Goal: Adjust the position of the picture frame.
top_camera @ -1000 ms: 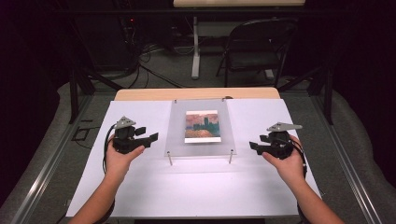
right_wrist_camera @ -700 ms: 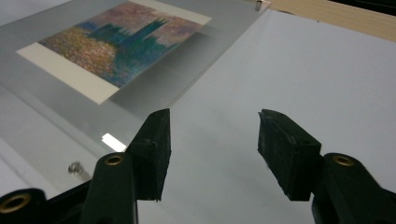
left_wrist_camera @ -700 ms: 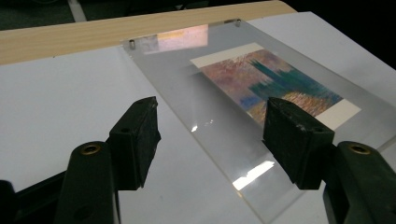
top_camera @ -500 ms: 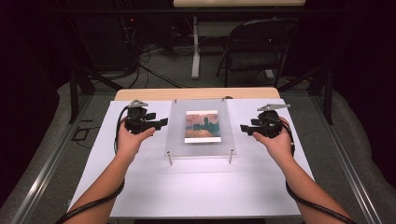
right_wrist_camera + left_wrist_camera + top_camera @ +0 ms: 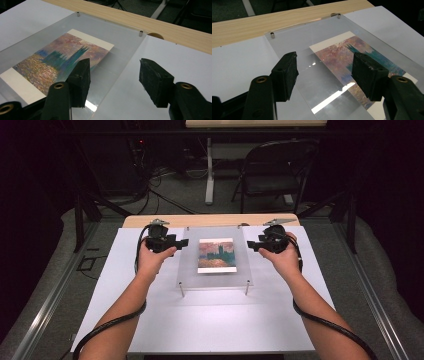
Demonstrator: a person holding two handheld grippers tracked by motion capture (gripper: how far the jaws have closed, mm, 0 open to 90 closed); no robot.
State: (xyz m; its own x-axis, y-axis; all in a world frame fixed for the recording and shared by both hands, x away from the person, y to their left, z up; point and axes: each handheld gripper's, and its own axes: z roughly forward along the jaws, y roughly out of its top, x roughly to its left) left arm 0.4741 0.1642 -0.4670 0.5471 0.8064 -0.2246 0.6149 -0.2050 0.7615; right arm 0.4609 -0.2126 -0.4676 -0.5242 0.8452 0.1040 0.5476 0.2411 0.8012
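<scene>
A clear acrylic frame [image 5: 190, 270] on short metal standoffs lies in the middle of the table, with a painted print [image 5: 216, 255] of blue towers under it. My left gripper [image 5: 182, 242] is at the frame's left edge near its far corner, jaws pointing inward and open. In the left gripper view the pane [image 5: 294, 42] and print [image 5: 342, 55] lie below and beyond the left gripper [image 5: 324, 75], apart from it. My right gripper [image 5: 250, 245] hovers at the right edge; its jaws have just been opening. The right gripper [image 5: 115, 80] straddles the pane's [image 5: 120, 40] edge from above without pressing it.
A white sheet [image 5: 200, 320] covers the table, with a strip of bare wood [image 5: 210, 220] along the far edge. Metal standoffs [image 5: 181, 289] mark the frame's near corners. A dark chair [image 5: 275, 175] and table legs stand on the floor beyond.
Both hands have moved away from me and inward, from beside the frame's near half to its side edges near the far corners.
</scene>
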